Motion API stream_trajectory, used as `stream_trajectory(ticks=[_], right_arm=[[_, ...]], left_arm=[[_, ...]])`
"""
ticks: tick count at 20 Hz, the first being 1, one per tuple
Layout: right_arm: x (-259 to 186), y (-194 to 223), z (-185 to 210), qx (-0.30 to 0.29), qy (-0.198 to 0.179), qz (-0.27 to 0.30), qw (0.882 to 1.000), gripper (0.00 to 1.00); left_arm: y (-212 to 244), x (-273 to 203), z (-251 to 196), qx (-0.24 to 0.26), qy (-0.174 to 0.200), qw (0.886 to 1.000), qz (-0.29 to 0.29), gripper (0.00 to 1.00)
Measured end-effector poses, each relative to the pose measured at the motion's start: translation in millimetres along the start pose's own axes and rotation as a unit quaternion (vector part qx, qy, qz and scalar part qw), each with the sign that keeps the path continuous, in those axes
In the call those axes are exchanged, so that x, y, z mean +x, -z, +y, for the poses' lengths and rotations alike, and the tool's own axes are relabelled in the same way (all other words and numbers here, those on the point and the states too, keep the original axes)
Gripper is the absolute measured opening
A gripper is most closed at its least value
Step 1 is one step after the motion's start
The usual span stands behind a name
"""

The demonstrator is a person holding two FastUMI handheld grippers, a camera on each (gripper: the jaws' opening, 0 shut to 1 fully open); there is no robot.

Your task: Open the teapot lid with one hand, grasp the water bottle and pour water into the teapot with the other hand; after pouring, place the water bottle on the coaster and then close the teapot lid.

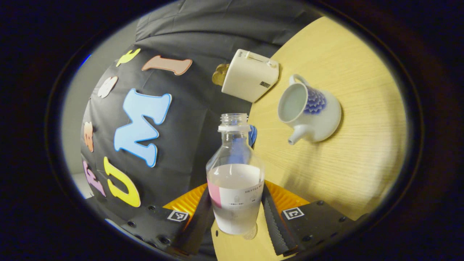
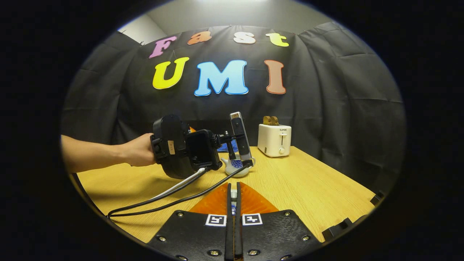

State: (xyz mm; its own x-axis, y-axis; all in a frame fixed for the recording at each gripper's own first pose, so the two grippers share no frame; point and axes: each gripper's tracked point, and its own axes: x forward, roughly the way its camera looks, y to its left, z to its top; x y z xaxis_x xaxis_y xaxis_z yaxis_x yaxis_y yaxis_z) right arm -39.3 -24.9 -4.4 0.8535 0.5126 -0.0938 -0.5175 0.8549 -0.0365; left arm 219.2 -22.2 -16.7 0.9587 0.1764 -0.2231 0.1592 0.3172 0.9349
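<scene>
My left gripper [image 1: 237,194] is shut on a clear, uncapped water bottle [image 1: 235,170], about half full, held in the air beside the table edge. The white teapot [image 1: 319,112] with a blue pattern stands on the wooden table to the right of the bottle's neck, its mouth uncovered. In the right gripper view the teapot [image 2: 237,167] sits mid-table, partly behind the left gripper and the hand [image 2: 139,150] holding it. My right gripper [image 2: 233,190] hovers near the front of the table, its fingers almost together on a small white piece, apparently the teapot lid [image 2: 233,194].
A cream toaster [image 2: 274,139] with toast stands at the back of the table [image 2: 308,185], close to the teapot. A blue object [image 1: 253,135] lies behind the bottle's neck. Two cables [image 2: 170,197] trail from the left gripper across the table's left side.
</scene>
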Motion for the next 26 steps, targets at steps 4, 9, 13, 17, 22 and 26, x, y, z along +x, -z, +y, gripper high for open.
stream_trajectory(ticks=[4, 9, 13, 17, 22, 26], right_arm=[[-1.4, -1.6, -1.8, -0.003, 0.002, -0.004, 1.000, 0.02], [-3.9, -2.1, -6.9, -0.001, 0.006, -0.008, 1.000, 0.02], [-5.2, -3.4, -9.0, 0.000, 0.009, -0.010, 1.000, 0.02], [-5.7, -1.0, -10.8, -0.003, 0.010, -0.007, 1.000, 0.01], [-4.9, 2.9, -12.1, -0.001, 0.008, -0.001, 1.000, 0.01], [-4.8, 4.2, -11.3, -0.002, 0.006, 0.001, 1.000, 0.01]], left_arm=[[-10.3, 1.9, -6.7, 0.078, -0.006, 0.997, 0.001, 0.86], [-17.1, -0.6, -9.9, 0.125, -0.006, 0.992, 0.002, 0.86], [-21.9, 1.8, -8.5, 0.170, -0.004, 0.985, 0.007, 0.86], [-27.7, 6.1, -2.3, 0.221, -0.001, 0.975, 0.011, 0.86], [-32.6, 8.4, 8.6, 0.281, -0.003, 0.960, 0.011, 0.86], [-37.7, 6.1, 13.8, 0.318, -0.006, 0.948, 0.009, 0.86]])
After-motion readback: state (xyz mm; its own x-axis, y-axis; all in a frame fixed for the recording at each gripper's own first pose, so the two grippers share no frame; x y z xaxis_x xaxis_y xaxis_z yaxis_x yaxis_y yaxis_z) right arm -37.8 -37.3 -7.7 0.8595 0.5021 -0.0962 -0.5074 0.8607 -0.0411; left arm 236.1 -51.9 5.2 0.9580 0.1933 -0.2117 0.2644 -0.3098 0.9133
